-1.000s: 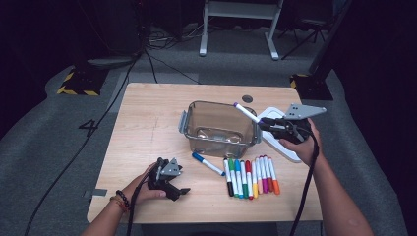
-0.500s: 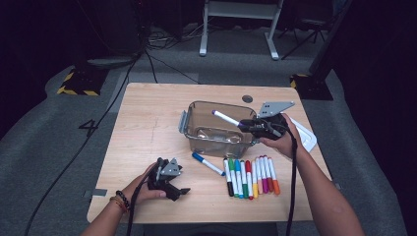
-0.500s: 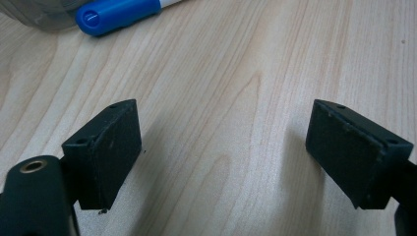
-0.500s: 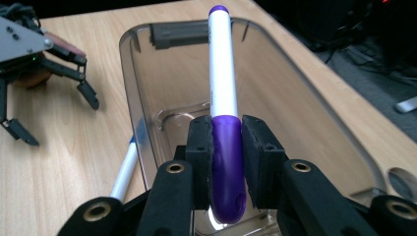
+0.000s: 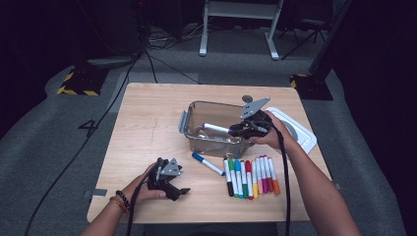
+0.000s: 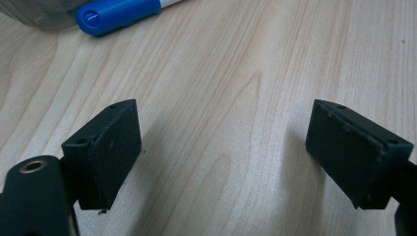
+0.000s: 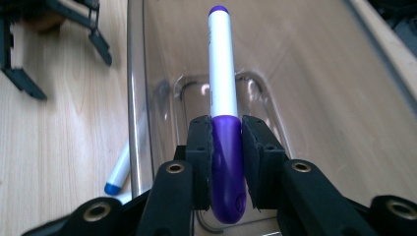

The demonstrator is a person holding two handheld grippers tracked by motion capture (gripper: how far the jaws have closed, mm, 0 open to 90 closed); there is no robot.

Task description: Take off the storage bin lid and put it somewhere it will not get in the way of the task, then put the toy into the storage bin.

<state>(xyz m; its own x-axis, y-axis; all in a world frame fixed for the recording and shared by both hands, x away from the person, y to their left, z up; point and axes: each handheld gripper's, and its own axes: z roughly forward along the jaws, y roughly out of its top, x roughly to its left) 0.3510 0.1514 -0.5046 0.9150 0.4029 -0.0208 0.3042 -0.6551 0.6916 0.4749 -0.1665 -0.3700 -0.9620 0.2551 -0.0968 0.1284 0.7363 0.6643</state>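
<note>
Purple marker (image 7: pixel 223 113) pinched at its cap end between the pads of the right tool (image 7: pixel 225 164), hanging over the open clear container (image 5: pixel 216 129) on the counter (image 5: pixel 147 128). Judged light and stiff, a smooth plastic barrel likely to slip or swivel if squeezed loosely, so best taken across the thicker purple cap, as now, with both pads flat on its sides. Long axis running straight out along the line of the jaws, white barrel forward and small purple tip farthest away, aimed into the container toward its far short wall; from the high view (image 5: pixel 216 129), lying roughly level and pointing leftward across the box. Not yet resting on the container floor, by the look of it, so a gentle lowering before letting go seems wise to avoid a bounce. Left tool (image 6: pixel 236 157) spread wide and holding nothing, resting low over bare wood near the front left of the counter. Blue marker (image 5: pixel 207 163) lying loose just in front of the container, and a row of coloured markers (image 5: pixel 252 177) side by side near the front edge. White lid (image 5: pixel 302 133) lying to the right of the container.
</note>
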